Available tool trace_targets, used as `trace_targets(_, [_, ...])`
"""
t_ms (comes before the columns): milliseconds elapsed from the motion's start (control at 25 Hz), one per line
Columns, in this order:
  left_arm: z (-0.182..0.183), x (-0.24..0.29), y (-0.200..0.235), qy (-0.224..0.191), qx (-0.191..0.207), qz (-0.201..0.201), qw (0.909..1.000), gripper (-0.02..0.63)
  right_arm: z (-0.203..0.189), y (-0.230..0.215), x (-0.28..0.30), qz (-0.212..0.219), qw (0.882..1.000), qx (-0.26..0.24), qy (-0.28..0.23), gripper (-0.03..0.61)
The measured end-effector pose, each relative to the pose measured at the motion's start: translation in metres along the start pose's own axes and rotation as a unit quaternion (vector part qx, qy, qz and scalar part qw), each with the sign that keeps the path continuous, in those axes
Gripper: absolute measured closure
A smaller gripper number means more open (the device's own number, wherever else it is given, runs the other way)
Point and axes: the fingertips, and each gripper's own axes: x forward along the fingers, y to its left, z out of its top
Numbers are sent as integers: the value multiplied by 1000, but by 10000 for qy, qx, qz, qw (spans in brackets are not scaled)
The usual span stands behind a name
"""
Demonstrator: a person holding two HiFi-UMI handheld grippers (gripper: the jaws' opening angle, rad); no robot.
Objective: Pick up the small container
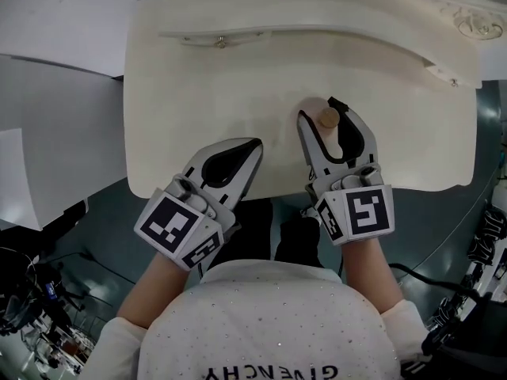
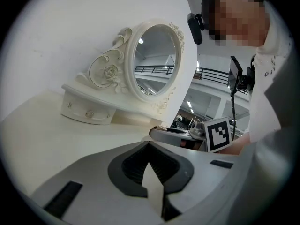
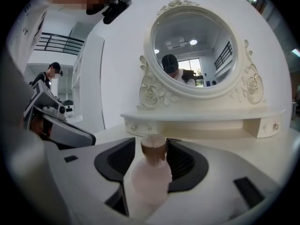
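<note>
The small container [image 1: 327,118] is a pale pink bottle with a brown round cap, standing on the cream dressing table [image 1: 198,93]. My right gripper [image 1: 320,110] stands around it with a finger on each side. In the right gripper view the bottle [image 3: 151,172] fills the gap and both dark pads lie against its body, so the gripper [image 3: 153,142] is shut on it. My left gripper [image 1: 255,143] rests at the table's front edge to the left of the bottle, shut and empty. In its own view the left gripper's [image 2: 149,145] pads meet at the tips.
A raised drawer shelf [image 1: 301,34] with small knobs runs along the back of the table under an oval ornate mirror [image 3: 194,46]. The table's front edge lies just behind both grippers. Cables and equipment [image 1: 32,307] sit on the grey floor at both sides.
</note>
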Motion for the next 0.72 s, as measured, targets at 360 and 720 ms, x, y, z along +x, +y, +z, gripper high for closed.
trace_targets(360, [12,18,6,-90,-6,-91,9999,614,-2,-6,11,-131,9993,-278,191,436])
trace_targets(720, [34,1,14,-220,-46,275,9994,614,-4,-6,10,-248,9975,-591,301,440])
